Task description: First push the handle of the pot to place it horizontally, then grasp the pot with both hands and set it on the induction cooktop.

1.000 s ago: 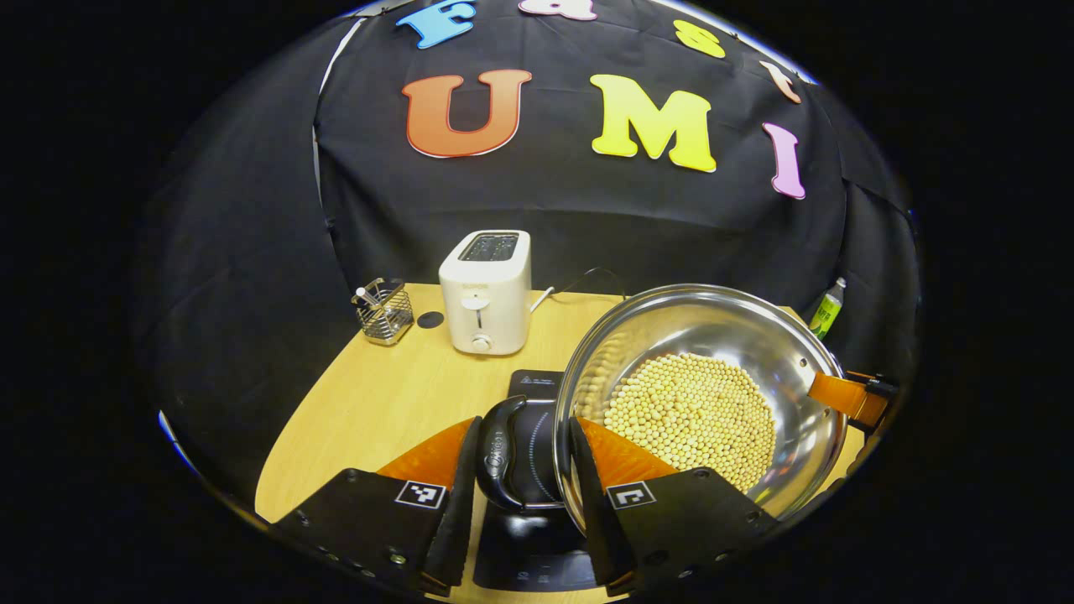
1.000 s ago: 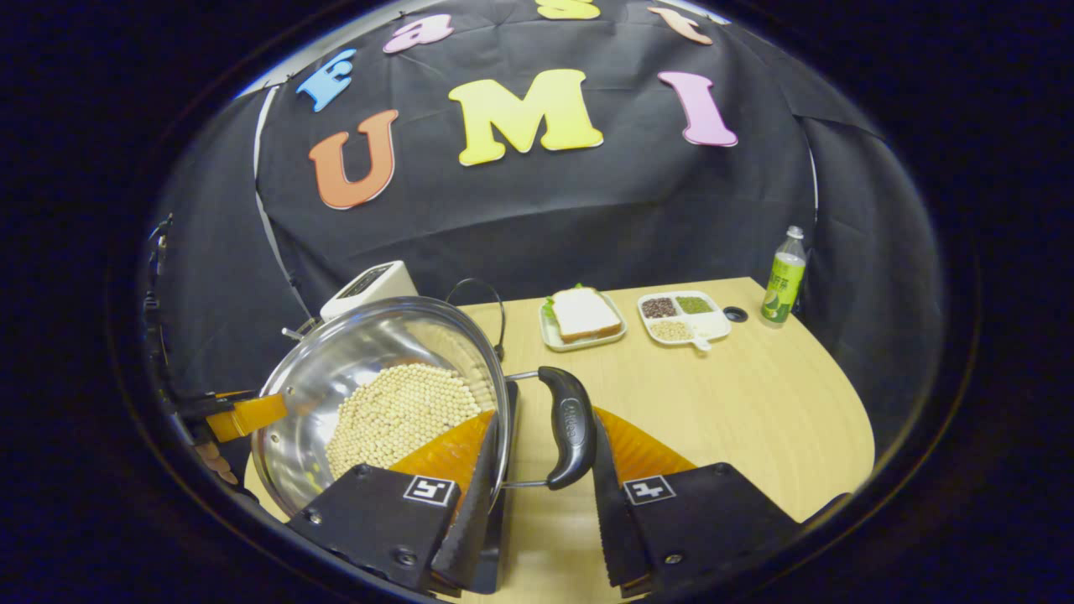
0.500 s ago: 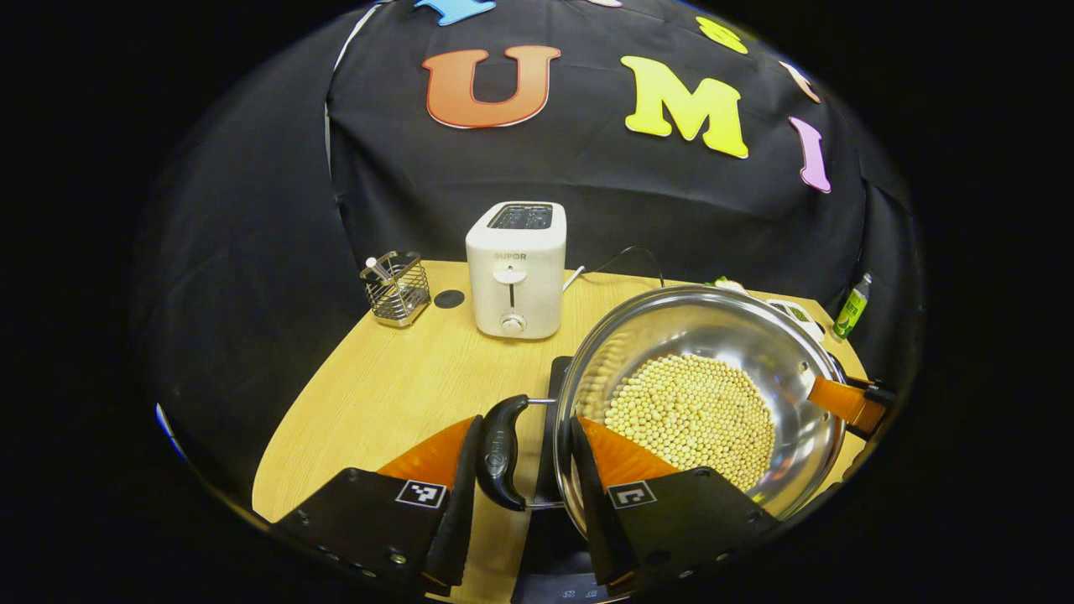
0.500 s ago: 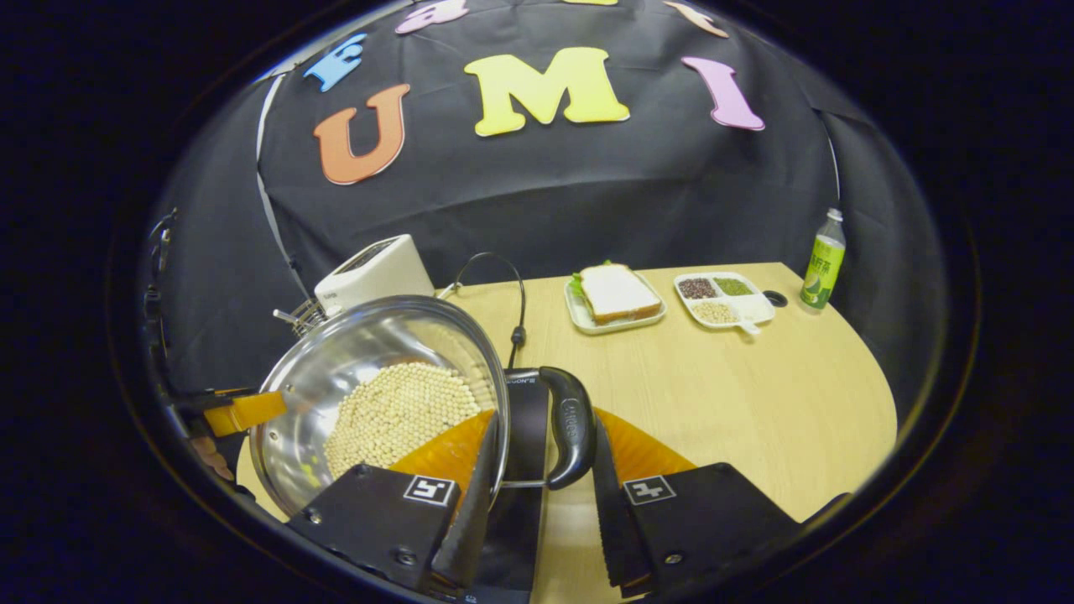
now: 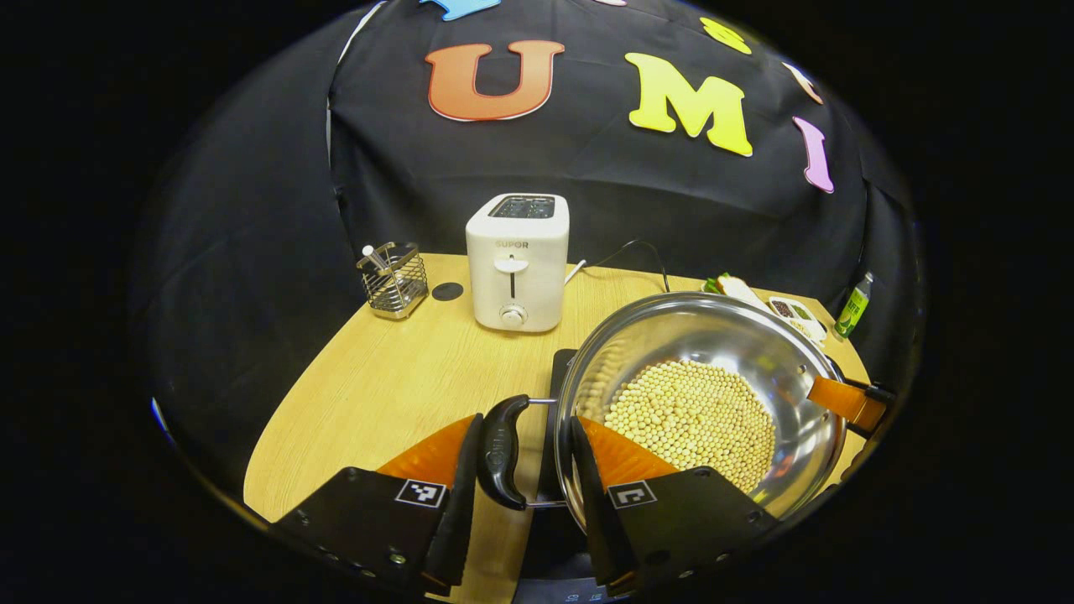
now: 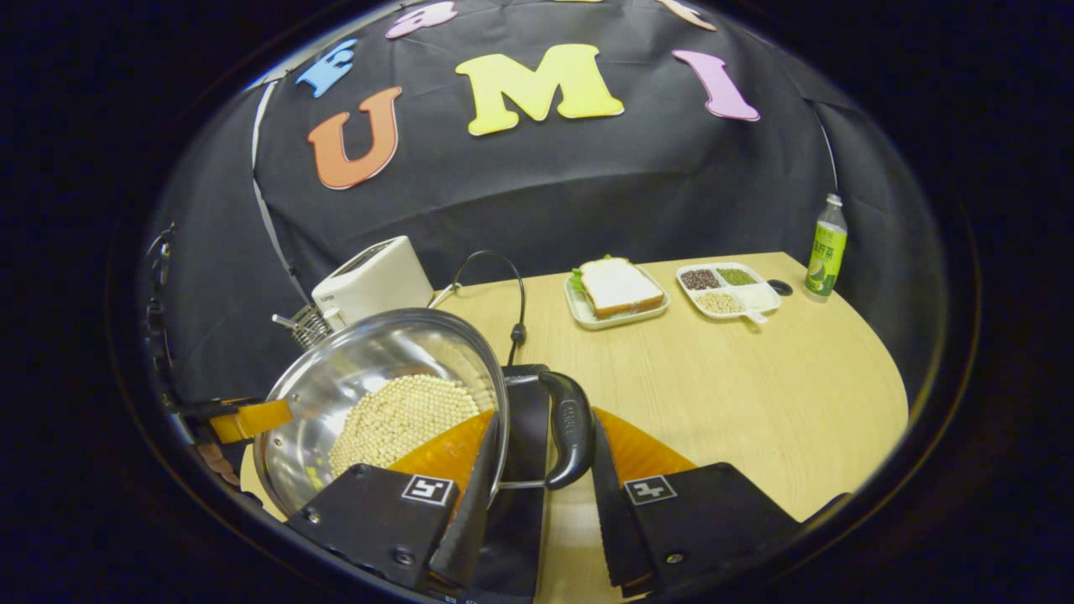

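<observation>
White toaster (image 5: 517, 262) at the back of the worktop (image 5: 382, 394), wire utensil holder (image 5: 393, 279) to its left, a black cord (image 6: 501, 289) trailing behind the pot. Nothing stands between the pot and these things.

Right gripper view adds the right half of the worktop: sandwich on a tray (image 6: 617, 290), divided dish of beans and grains (image 6: 727, 290), green drink bottle (image 6: 826, 248) at the far edge. Left gripper view shows those small and squeezed at its right rim.

Steel pot (image 5: 701, 394) holds a layer of pale round soybeans (image 5: 690, 415); shiny wall, two black loop side handles. It sits over the black induction cooktop (image 6: 525, 419); whether the base touches it cannot be told.

Left tool (image 5: 522, 495): fingers apart, straddling the left handle (image 5: 502, 449) and the pot rim; the gaps show no clear pressing on either side. Right tool (image 6: 541, 499): same on the right handle (image 6: 573, 429), fingers spread either side of it, one inside the rim. Each view shows the other tool at the far rim of the pot.
</observation>
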`<state>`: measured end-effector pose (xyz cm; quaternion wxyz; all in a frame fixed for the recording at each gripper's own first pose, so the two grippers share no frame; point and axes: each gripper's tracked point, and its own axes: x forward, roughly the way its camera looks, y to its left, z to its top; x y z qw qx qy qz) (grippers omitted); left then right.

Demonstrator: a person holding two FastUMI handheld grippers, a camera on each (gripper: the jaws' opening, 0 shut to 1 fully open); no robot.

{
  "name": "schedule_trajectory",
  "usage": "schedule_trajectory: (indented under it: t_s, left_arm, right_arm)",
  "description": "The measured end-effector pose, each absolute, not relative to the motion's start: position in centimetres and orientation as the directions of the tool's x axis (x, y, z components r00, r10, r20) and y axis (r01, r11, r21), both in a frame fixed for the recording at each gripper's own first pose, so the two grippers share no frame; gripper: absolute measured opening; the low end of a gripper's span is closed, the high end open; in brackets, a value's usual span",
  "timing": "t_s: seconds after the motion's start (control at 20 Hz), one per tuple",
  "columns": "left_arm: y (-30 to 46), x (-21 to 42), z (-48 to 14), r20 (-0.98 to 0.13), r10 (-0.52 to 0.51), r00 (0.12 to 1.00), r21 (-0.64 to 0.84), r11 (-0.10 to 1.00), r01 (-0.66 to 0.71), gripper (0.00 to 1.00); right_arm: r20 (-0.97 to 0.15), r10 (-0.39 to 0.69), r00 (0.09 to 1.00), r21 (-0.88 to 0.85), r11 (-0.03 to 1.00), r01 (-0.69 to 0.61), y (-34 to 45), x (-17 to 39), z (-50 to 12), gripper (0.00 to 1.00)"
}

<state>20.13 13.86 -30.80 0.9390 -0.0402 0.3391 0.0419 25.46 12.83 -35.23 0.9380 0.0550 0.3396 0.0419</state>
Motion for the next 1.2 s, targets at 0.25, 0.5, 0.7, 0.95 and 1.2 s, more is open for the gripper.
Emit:
schedule_trajectory:
  t_s: [0.25, 0.5, 0.7, 0.95, 1.2]
  left_arm:
    - [13.7, 20.3, -30.5, -0.616, 0.033, 0.787, -0.111, 0.986, -0.127, 0.61]
    - [13.8, 19.7, -30.8, -0.616, 0.014, 0.787, -0.173, 0.973, -0.153, 0.75]
    - [13.1, 19.2, -27.6, -0.520, -0.006, 0.854, -0.215, 0.969, -0.125, 0.93]
    - [12.4, 17.0, -22.7, -0.417, 0.025, 0.909, -0.147, 0.985, -0.094, 0.95]
    - [10.5, 14.2, -16.9, -0.308, 0.048, 0.950, -0.089, 0.993, -0.079, 0.95]
  right_arm:
    - [-0.617, 0.132, 0.776, 0.160, 0.986, -0.040, 12.5, 25.4, -35.3, 0.64]
    - [-0.563, 0.115, 0.818, 0.123, 0.991, -0.055, 11.4, 24.7, -33.3, 0.77]
    - [-0.528, 0.110, 0.842, 0.103, 0.993, -0.065, 10.2, 22.7, -30.7, 0.80]
    - [-0.427, 0.075, 0.901, 0.011, 0.997, -0.078, 8.2, 19.2, -24.9, 0.80]
    - [-0.301, 0.027, 0.953, -0.075, 0.996, -0.052, 6.1, 13.9, -18.4, 0.83]
